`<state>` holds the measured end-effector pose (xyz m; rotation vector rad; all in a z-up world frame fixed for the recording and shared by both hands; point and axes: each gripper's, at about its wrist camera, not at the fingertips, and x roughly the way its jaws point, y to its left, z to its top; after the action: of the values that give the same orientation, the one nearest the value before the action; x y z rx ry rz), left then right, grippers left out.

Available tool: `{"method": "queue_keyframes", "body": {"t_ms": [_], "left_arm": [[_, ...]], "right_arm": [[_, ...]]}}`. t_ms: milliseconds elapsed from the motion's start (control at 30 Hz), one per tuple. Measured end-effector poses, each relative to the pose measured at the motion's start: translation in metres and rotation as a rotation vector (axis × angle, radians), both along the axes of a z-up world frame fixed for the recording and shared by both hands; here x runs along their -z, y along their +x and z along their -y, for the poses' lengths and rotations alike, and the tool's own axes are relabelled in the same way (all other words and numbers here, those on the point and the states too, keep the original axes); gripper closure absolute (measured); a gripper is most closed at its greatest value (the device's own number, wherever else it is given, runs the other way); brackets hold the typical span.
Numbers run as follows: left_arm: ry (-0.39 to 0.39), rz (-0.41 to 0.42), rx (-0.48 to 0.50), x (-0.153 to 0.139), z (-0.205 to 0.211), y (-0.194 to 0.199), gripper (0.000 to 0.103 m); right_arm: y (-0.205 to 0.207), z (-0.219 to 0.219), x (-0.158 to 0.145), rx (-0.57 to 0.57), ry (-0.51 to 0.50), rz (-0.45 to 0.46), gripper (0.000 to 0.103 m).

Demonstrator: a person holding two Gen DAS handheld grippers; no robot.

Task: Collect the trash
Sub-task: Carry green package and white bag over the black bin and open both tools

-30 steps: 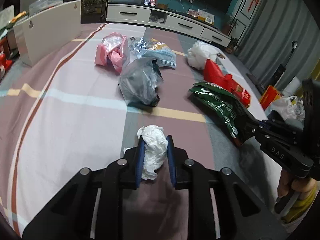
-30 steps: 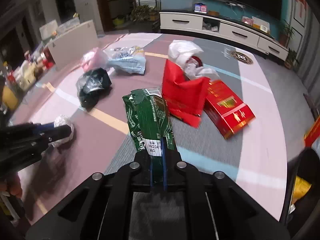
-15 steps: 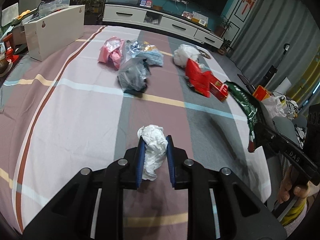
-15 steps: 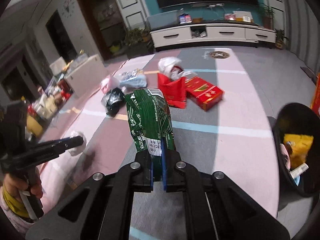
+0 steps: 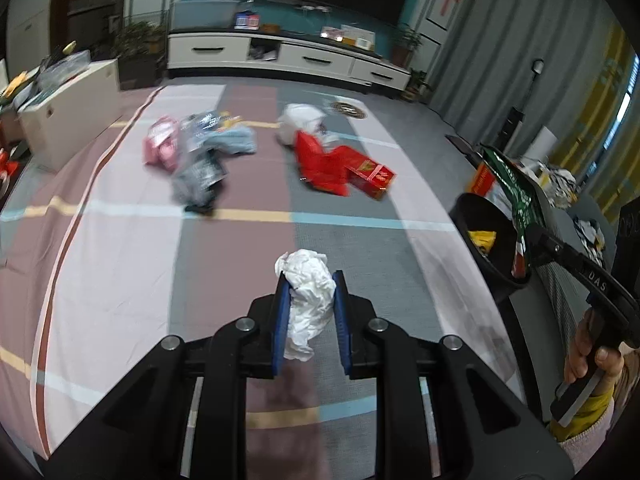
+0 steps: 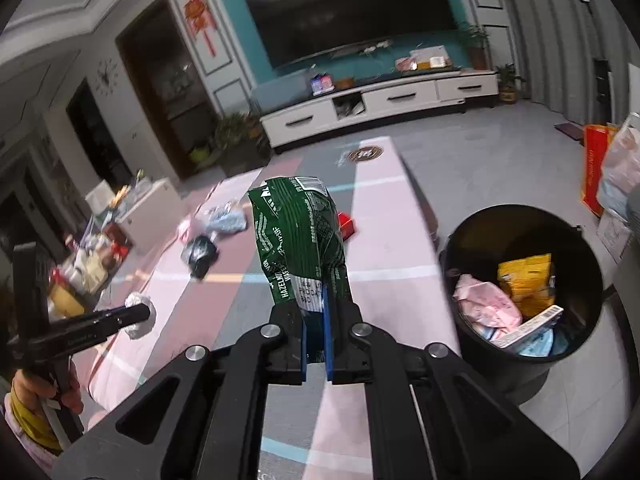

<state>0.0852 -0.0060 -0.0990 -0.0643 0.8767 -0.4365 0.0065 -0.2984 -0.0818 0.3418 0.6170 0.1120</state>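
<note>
My left gripper (image 5: pixel 310 280) is shut on a crumpled white paper wad (image 5: pixel 310 300), held above the striped cloth (image 5: pixel 120 264). My right gripper (image 6: pixel 316 292) is shut on a green wafer bag (image 6: pixel 298 236) that stands up between the blue pads. In the left wrist view the same green wafer bag (image 5: pixel 516 196) hangs over the rim of the black trash bin (image 5: pixel 472 216) at the right. The black trash bin (image 6: pixel 588 256) holds several wrappers and sits to the right of my right gripper.
More trash lies on the cloth: a pink bag (image 5: pixel 160 148), a blue packet (image 5: pixel 228 140), a dark bag (image 5: pixel 198 184), a white bag (image 5: pixel 300 120), a red bag and a red box (image 5: pixel 372 178). A white TV cabinet (image 5: pixel 280 58) stands behind. A person's hand (image 5: pixel 588 356) grips the right tool.
Both grippers have risen and pulled back from the trash pile. The right gripper has swung right with the green bag, and the black bin has come into both views.
</note>
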Motion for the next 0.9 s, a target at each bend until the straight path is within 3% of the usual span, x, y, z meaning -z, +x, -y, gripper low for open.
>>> {"method": "queue_keyframes", "body": {"t_ms": [400,800,900], "left_arm": [[-0.008,0.086,0.213,-0.036,0.098,0.001,0.081],[-0.038,0.09,0.365,-0.04,0.206,0.026,0.081],[-0.048,0.06,0.412,-0.032,0.24,0.037,0.081]], "right_arm": [[-0.035,0.068,0.006,0.167,0.078,0.039,0.096],[-0.051,0.133,0.024,0.326,0.152,0.034,0.096],[-0.046,0.145,0.032,0.347,0.181,0.023,0.096]]}}
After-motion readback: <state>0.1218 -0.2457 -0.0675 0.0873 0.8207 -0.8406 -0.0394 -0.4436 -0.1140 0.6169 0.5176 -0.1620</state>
